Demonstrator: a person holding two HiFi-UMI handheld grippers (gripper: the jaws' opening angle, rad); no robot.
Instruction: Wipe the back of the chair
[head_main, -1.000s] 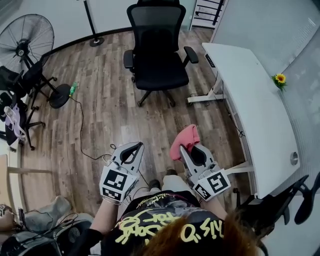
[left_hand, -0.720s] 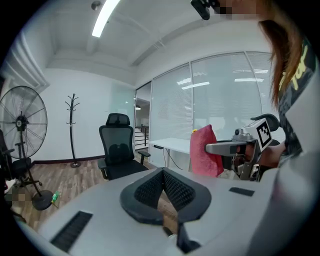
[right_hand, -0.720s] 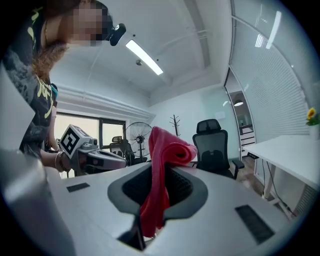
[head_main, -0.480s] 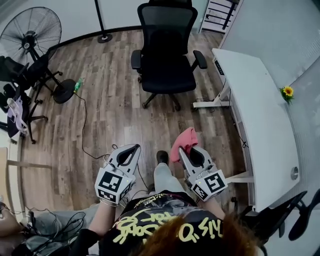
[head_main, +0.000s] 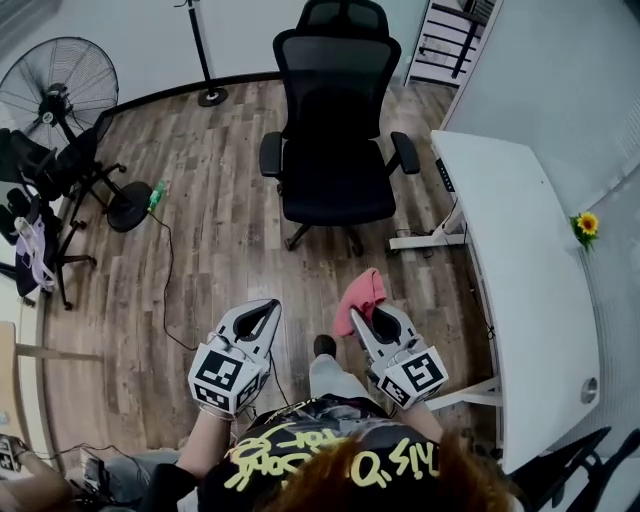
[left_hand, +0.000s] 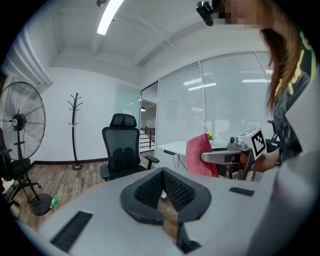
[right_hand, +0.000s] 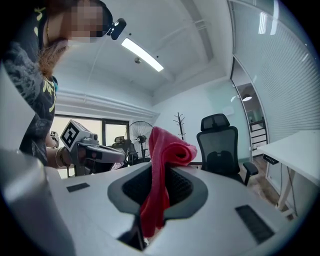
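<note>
A black mesh office chair (head_main: 335, 130) with a headrest stands on the wood floor ahead of me, its seat turned toward me; it also shows in the left gripper view (left_hand: 121, 150) and the right gripper view (right_hand: 222, 147). My right gripper (head_main: 364, 312) is shut on a red cloth (head_main: 359, 298), which sticks up from between the jaws (right_hand: 162, 170). My left gripper (head_main: 260, 310) is shut with nothing in it. Both grippers are held low near my body, well short of the chair.
A white desk (head_main: 520, 270) runs along the right with a sunflower (head_main: 586, 223) on it. A standing fan (head_main: 58, 80), a black stand (head_main: 70, 170), a coat rack base (head_main: 211, 96) and a cable (head_main: 165, 260) on the floor are at the left.
I have moved forward: the chair and desk have come nearer and lower in the head view. Both grippers keep the same pose, the cloth still held.
</note>
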